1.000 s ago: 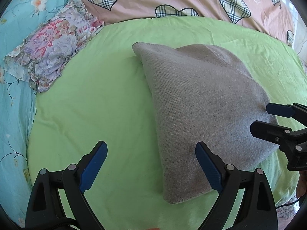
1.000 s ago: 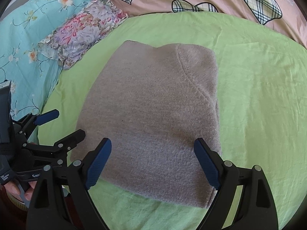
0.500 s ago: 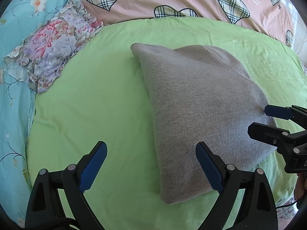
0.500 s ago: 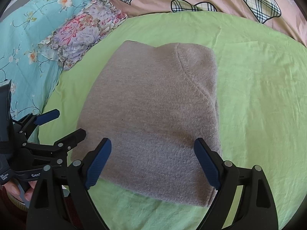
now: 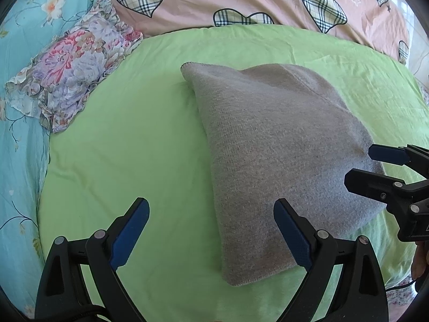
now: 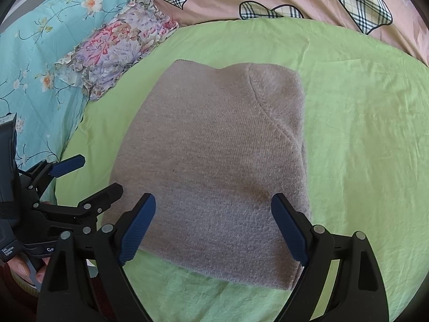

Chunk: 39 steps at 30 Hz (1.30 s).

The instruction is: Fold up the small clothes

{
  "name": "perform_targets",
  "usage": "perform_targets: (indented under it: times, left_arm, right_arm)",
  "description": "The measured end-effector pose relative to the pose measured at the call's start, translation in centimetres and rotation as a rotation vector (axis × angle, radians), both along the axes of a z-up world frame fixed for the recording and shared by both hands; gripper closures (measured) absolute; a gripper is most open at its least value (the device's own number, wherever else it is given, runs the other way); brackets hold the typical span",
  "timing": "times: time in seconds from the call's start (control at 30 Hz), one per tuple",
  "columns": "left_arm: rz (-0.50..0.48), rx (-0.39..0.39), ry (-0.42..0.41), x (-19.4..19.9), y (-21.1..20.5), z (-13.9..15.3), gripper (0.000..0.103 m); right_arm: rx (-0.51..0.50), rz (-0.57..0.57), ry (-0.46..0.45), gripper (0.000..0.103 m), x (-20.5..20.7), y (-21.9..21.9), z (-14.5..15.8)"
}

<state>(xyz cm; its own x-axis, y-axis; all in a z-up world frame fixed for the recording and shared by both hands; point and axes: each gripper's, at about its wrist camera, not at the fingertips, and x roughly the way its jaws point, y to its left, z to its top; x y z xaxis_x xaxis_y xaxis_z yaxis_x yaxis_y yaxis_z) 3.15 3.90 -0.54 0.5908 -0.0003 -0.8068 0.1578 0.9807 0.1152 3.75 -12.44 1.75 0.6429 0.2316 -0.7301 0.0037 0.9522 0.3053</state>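
a folded grey knitted garment (image 5: 278, 161) lies flat on the light green bedsheet (image 5: 128, 150). the left gripper (image 5: 211, 230) and the right gripper (image 6: 213, 222) hover over its near edge, both spread wide, gripping nothing.

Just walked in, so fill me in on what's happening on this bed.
A person is folding small clothes with a pair of handheld tongs in each hand. A gray knit garment lies folded into a compact bundle on the green sheet. Both the left tongs and the right tongs hang open over its near edge, gripping nothing. A floral pillow sits off to the left.
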Motion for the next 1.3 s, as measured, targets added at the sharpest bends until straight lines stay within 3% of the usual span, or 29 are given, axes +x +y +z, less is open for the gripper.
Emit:
perform_targets:
  times: [1.3]
  left_arm:
    - [-0.018,-0.013,-0.004,0.0,-0.14,0.55,0.008]
  right_arm:
    - [0.012,-0.016,-0.016,0.015,-0.32,0.15,0.49]
